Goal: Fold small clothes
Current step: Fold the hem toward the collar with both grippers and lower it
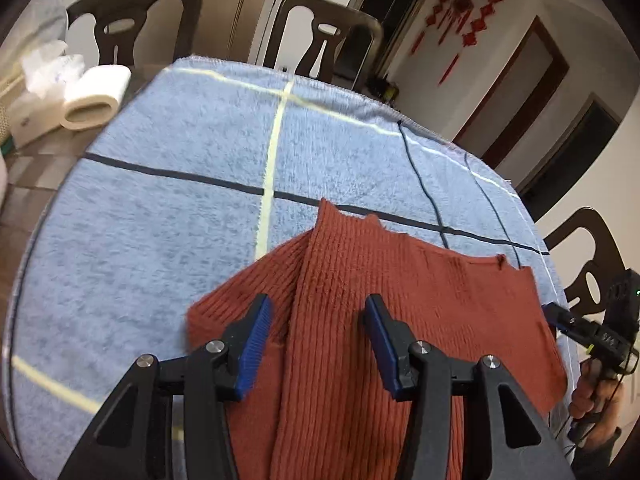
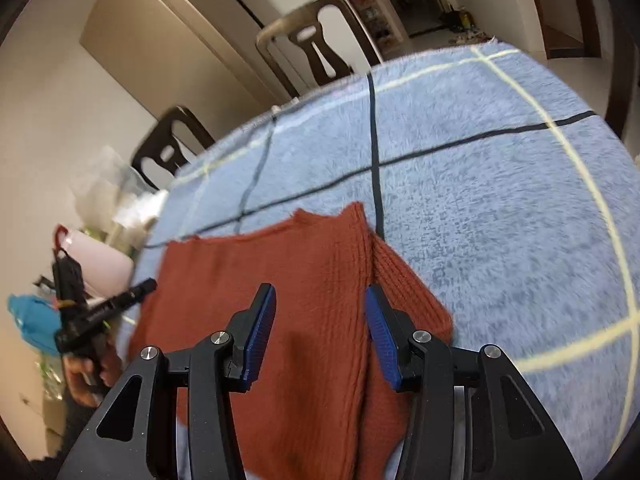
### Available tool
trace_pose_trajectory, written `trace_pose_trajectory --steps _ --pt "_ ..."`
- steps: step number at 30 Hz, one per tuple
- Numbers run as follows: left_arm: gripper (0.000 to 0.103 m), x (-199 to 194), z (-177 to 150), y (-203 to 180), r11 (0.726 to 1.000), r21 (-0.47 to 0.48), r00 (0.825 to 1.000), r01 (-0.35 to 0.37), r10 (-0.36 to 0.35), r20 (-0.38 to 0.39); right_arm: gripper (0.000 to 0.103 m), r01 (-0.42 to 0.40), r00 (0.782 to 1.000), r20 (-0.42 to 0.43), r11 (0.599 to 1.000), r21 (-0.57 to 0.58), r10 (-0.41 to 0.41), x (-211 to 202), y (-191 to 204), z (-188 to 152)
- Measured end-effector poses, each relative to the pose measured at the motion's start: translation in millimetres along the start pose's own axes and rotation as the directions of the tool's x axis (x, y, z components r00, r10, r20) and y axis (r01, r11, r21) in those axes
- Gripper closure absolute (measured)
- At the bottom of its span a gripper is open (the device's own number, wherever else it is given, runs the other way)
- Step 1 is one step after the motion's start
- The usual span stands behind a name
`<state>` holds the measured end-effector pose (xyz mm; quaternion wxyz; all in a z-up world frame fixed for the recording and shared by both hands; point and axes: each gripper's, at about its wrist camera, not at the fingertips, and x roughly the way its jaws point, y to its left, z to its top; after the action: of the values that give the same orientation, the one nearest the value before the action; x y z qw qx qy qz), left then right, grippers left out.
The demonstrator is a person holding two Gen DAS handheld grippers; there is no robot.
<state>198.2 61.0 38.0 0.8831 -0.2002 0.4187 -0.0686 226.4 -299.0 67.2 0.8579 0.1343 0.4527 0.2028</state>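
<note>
A rust-red ribbed knit garment (image 1: 392, 292) lies flat on the blue checked towel (image 1: 168, 184); its left side panel is folded over onto the body. My left gripper (image 1: 318, 312) is open and empty, hovering over the garment's left part. In the right wrist view the garment (image 2: 280, 268) lies on the towel (image 2: 500, 208) with its right side folded in too. My right gripper (image 2: 320, 304) is open and empty above that fold. Each gripper shows at the edge of the other's view: the right one (image 1: 560, 320) and the left one (image 2: 140, 292).
Dark chairs (image 1: 320, 32) stand behind the table. A white roll (image 1: 96, 96) and a plastic bag (image 1: 48, 68) sit at the far left. A pink container (image 2: 100, 264) and a blue item (image 2: 32, 320) lie left of the towel. A black cable (image 1: 420, 176) crosses the towel.
</note>
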Motion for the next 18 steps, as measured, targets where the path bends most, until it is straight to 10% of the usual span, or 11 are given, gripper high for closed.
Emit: trace_pose_trajectory --steps 2,5,10,18 --pt "0.057 1 1 -5 1.000 0.027 1.000 -0.007 0.006 0.013 0.070 0.038 0.999 -0.008 0.999 -0.010 -0.038 9 -5 2" --pt "0.092 4 1 -12 0.998 0.059 1.000 0.019 -0.019 0.003 0.098 0.046 0.999 -0.001 0.999 -0.021 -0.046 5 -1 5" --pt "0.094 -10 4 -12 0.998 0.064 0.994 0.021 -0.028 0.105 0.098 0.039 0.996 0.087 0.997 -0.068 -0.033 -9 12 15" --pt "0.089 -2 2 2 1.000 0.010 0.998 -0.019 0.018 0.062 0.095 0.079 0.996 0.043 0.997 0.017 -0.080 8 -14 15"
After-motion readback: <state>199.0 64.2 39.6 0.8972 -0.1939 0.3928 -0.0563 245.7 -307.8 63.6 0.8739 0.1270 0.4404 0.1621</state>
